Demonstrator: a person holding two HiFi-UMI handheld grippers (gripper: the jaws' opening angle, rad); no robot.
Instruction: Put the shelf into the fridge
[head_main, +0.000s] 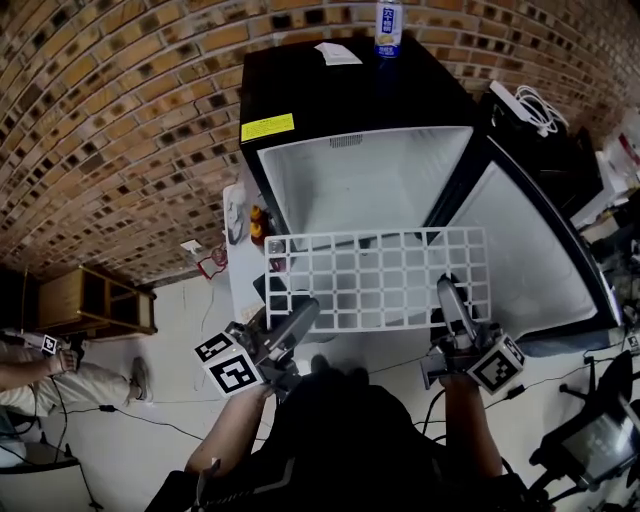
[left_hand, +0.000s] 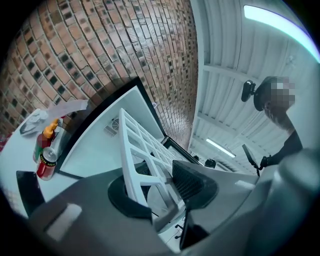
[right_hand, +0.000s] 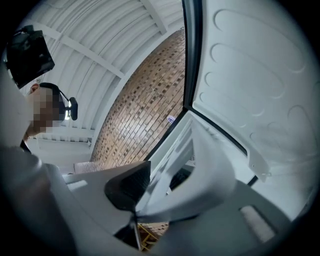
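So, roughly mid-task by my read: the shelf (head_main: 375, 275) is off the ground and carried flat in front of the fridge (head_main: 300, 90), not inside yet

Done, judged from how things lie:
- fridge door (head_main: 530, 260) swung wide open to the right, white cavity exposed
- shelf picked up, held about level, long side across the opening, far edge near the cavity mouth

Left to do, as I judge:
- push the shelf in toward the far wall and seat it on the side ledges (ledges too small to make out)
- let go with both grippers, pull back; door closing isn't in the task line

Grippers:
- left gripper (head_main: 300, 318) clamped on the near edge of the shelf toward its left end; its own view shows a white bar pinched between the pads
- right gripper (head_main: 450, 300) clamped on the near edge toward the right end; its view also shows the shelf rim pressed between the jaws

Counts:
- shelf: 1, white open grid; no second one seen in the cavity
- fridge: 1, black, small
- grippers: 2, both on the shelf
- bottle (head_main: 388, 28) on the fridge top, far edge: 1
- paper (head_main: 337, 54) on the fridge top: 1
- yellow sticker (head_main: 267, 127): 1
- on the side table (left_hand: 20, 150) left of the fridge: 1 can (left_hand: 46, 162), 1 sauce bottle (left_hand: 45, 137) with an orange cap
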